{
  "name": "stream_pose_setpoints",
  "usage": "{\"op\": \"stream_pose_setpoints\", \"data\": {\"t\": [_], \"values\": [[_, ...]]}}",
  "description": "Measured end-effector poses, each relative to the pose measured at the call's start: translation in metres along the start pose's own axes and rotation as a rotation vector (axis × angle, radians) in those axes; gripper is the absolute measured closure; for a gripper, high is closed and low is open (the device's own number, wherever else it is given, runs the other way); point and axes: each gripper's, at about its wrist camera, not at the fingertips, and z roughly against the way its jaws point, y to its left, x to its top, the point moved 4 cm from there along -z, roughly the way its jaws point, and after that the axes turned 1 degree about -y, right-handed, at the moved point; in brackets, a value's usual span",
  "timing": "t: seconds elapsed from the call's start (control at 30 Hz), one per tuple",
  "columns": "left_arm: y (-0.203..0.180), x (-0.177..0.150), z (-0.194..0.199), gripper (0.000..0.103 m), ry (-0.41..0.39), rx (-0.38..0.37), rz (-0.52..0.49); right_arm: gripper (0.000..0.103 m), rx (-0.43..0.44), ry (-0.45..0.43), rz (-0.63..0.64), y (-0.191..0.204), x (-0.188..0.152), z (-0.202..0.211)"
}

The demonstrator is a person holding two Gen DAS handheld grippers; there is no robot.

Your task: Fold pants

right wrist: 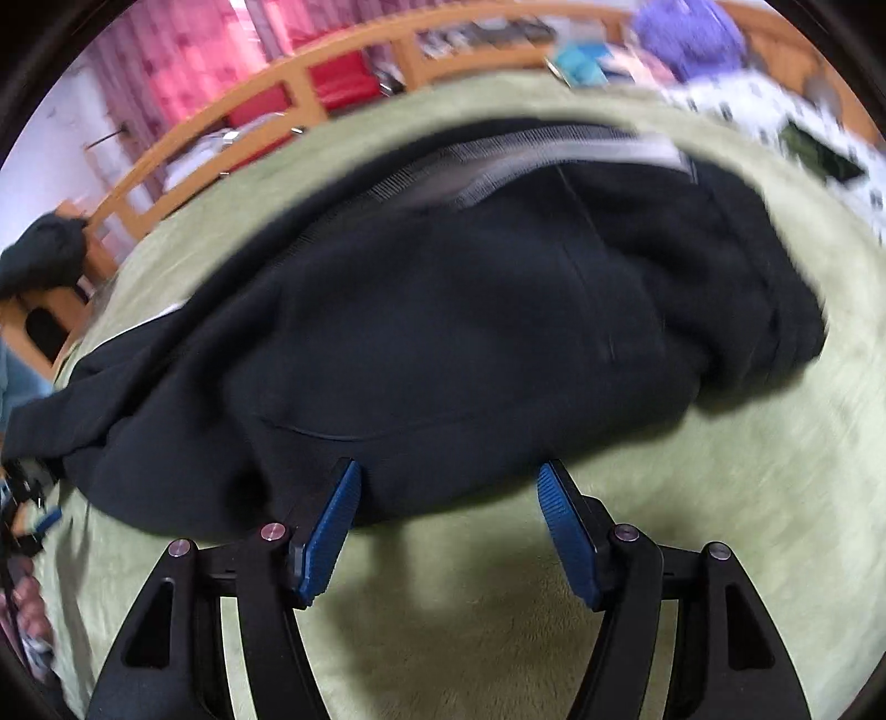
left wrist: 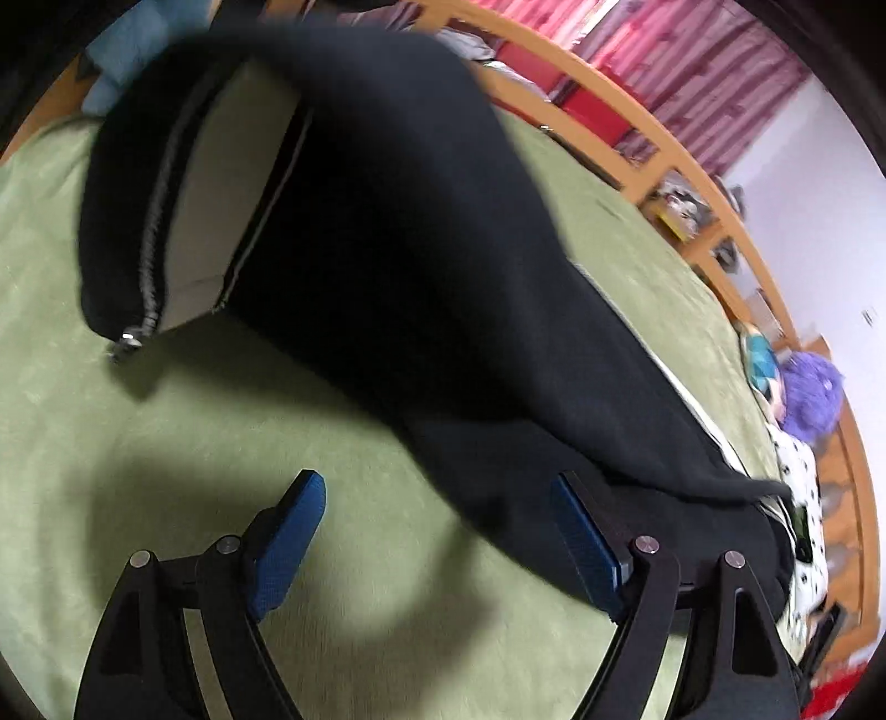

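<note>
Black pants (left wrist: 421,266) lie in a heap on the green blanket (left wrist: 166,498). In the left wrist view their fly is spread, showing a zipper (left wrist: 149,238) and pale lining. The grey waistband (right wrist: 554,149) shows at the far side in the right wrist view. My left gripper (left wrist: 437,487) is open over the blanket, its right finger (left wrist: 587,543) against the near edge of the pants. My right gripper (right wrist: 448,476) is open too, with the near hem of the pants (right wrist: 443,332) lying between its fingertips and no pad pressing on it.
A wooden headboard shelf (left wrist: 664,160) with red boxes (left wrist: 587,111) runs along the far side, a pink curtain (right wrist: 183,61) behind it. A purple plush (left wrist: 808,399) and a spotted white cloth (left wrist: 803,487) lie at the bed's end. A blue pillow (left wrist: 127,50) sits far left.
</note>
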Motion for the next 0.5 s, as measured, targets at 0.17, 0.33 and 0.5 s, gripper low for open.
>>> {"op": "stream_pose_setpoints", "data": {"t": [0.17,0.33,0.5], "values": [[0.001,0.017,-0.024,0.022,-0.055,-0.035,0.050,0.034,0.075,-0.048,-0.158,-0.023,0.019,-0.006],[-0.010,0.033,-0.045,0.041,-0.087,-0.009,0.065,0.032,0.067,-0.085,-0.264,-0.028,0.039,-0.026],[-0.014,0.038,-0.043,0.083,-0.090,-0.024,0.057,0.082,0.003,-0.171,-0.228,-0.016,0.047,-0.034]]}}
